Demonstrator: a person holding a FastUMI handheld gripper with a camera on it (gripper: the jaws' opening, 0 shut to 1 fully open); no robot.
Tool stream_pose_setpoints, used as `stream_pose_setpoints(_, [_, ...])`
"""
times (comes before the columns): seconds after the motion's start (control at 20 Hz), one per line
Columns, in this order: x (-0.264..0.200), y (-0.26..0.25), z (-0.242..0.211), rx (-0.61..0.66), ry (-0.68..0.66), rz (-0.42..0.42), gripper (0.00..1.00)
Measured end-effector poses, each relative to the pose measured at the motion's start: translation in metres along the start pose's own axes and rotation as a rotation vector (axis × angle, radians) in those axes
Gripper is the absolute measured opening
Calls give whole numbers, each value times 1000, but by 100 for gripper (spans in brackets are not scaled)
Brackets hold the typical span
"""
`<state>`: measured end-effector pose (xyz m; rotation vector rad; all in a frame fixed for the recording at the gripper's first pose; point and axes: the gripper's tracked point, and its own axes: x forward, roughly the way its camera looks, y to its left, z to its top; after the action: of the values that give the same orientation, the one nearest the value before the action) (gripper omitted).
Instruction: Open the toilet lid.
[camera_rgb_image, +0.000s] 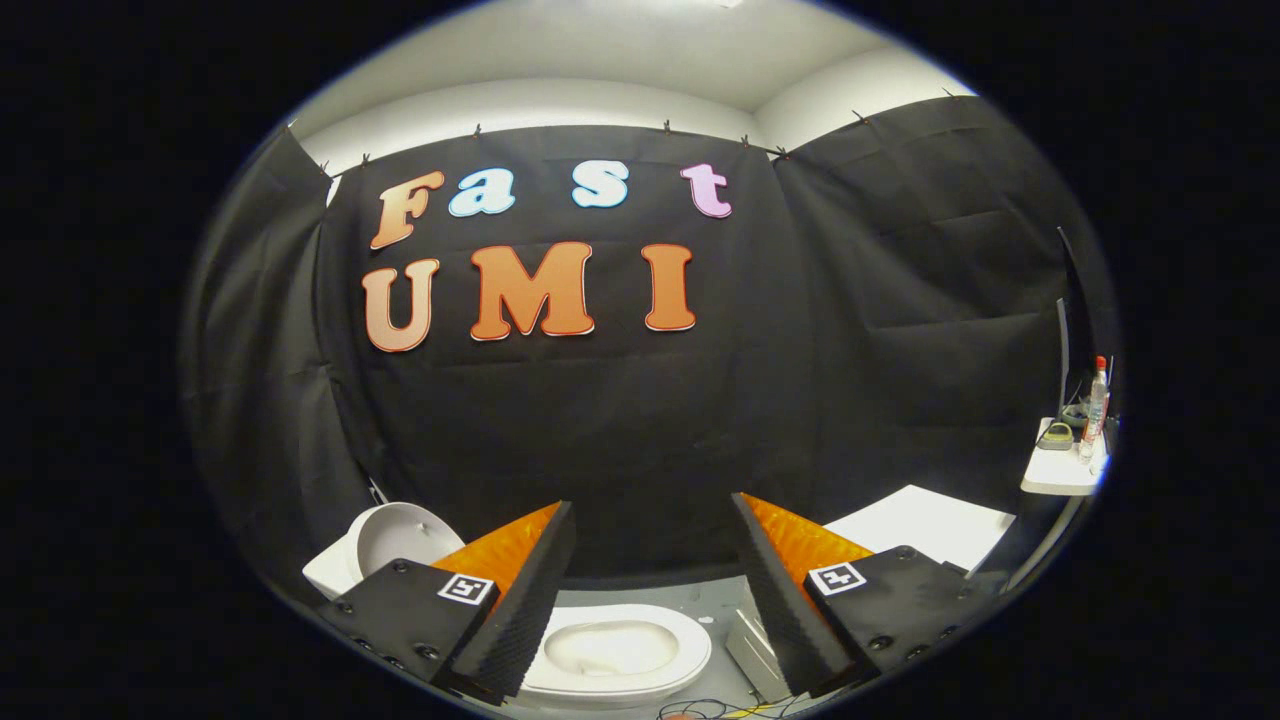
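My gripper (650, 502) is open, its two black-padded fingers (520, 610) spread wide and held high above the floor, with nothing between them. Far below, in the gap between the fingers, sits a white toilet (615, 652); its oval rim surrounds a paler hollow, and I cannot tell whether this is a shaped lid or an open bowl. Behind the left finger stands a second white piece (395, 540), a round dished panel tilted upright against a white block. The fingers touch neither.
A white tabletop (930, 530) lies beyond the right finger. Further right a small white shelf (1060, 475) carries a clear bottle (1097, 405) and small items. A pale box (750, 650) and loose cables (720, 712) lie on the grey floor by the toilet.
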<state>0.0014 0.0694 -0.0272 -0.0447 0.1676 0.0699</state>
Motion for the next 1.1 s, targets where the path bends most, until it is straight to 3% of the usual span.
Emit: stream_pose_setpoints(1.1, [2, 1, -8, -6, 13, 6, 99])
